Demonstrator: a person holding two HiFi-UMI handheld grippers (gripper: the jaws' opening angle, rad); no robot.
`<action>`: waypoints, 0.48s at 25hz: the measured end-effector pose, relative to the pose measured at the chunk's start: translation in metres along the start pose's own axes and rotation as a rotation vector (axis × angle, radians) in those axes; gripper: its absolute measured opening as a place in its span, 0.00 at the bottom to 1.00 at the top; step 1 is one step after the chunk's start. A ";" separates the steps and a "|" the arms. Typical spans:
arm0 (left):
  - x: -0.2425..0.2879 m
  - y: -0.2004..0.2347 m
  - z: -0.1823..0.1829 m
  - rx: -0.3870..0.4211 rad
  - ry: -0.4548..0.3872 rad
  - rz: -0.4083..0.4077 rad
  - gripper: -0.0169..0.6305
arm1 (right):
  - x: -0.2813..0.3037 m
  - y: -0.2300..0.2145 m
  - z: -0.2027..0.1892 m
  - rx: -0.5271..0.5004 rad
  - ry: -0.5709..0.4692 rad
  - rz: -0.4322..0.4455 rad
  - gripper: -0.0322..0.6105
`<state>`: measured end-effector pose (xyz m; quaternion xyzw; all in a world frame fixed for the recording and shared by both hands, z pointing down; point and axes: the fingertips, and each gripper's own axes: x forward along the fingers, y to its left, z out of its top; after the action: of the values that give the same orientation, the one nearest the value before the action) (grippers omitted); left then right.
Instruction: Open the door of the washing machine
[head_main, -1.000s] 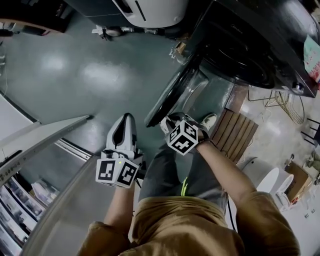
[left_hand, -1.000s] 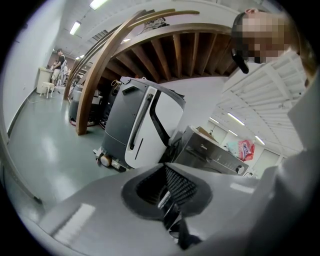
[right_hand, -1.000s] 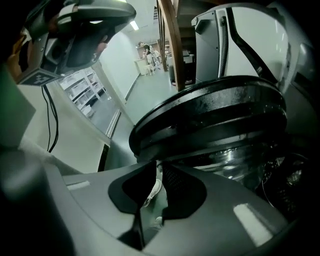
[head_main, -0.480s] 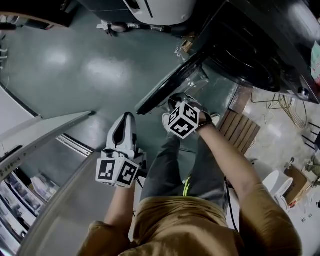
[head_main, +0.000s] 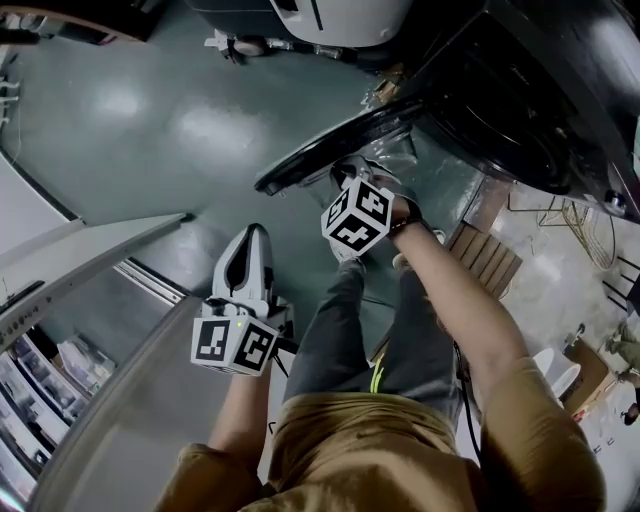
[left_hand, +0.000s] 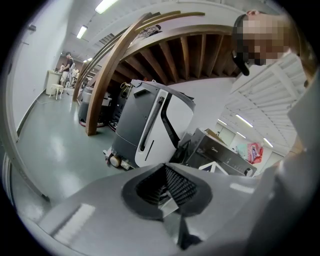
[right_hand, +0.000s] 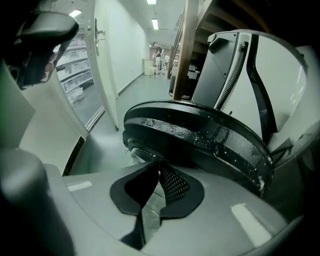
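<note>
The black washing machine (head_main: 520, 90) stands at the upper right of the head view. Its round door (head_main: 330, 150) is swung out to the left, nearly edge-on. My right gripper (head_main: 352, 178) is at the door's near rim, with its marker cube hiding the tips there. In the right gripper view the door (right_hand: 200, 135) arches just above my right gripper (right_hand: 157, 162), whose jaws are shut with the tips against the underside of the rim. My left gripper (head_main: 254, 238) hangs shut over the floor, apart from the door, and holds nothing. From the left gripper (left_hand: 166, 169) the machine (left_hand: 225, 155) lies ahead.
A white wheeled appliance (head_main: 330, 15) stands beyond the door, also white appliance (left_hand: 150, 125). A slatted wooden platform (head_main: 485, 255) lies beside the washer's base. A glass panel with a metal rail (head_main: 90, 260) runs along the left. The person's legs are below the grippers.
The door has swung further out to the left. My right gripper has moved up and left with its rim. The left gripper has hardly shifted.
</note>
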<state>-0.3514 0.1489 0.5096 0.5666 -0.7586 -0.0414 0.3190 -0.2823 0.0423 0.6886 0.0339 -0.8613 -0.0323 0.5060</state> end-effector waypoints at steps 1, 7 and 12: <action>0.000 0.001 0.001 0.000 -0.001 0.003 0.12 | 0.002 -0.005 0.004 -0.012 -0.002 -0.009 0.08; -0.001 0.010 0.004 -0.002 -0.003 0.015 0.12 | 0.009 -0.033 0.016 -0.087 0.009 -0.070 0.08; 0.001 0.013 0.005 -0.006 -0.004 0.019 0.12 | 0.014 -0.054 0.024 -0.130 0.021 -0.117 0.07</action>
<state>-0.3647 0.1511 0.5113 0.5582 -0.7646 -0.0416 0.3195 -0.3085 -0.0127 0.6839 0.0515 -0.8486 -0.1174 0.5133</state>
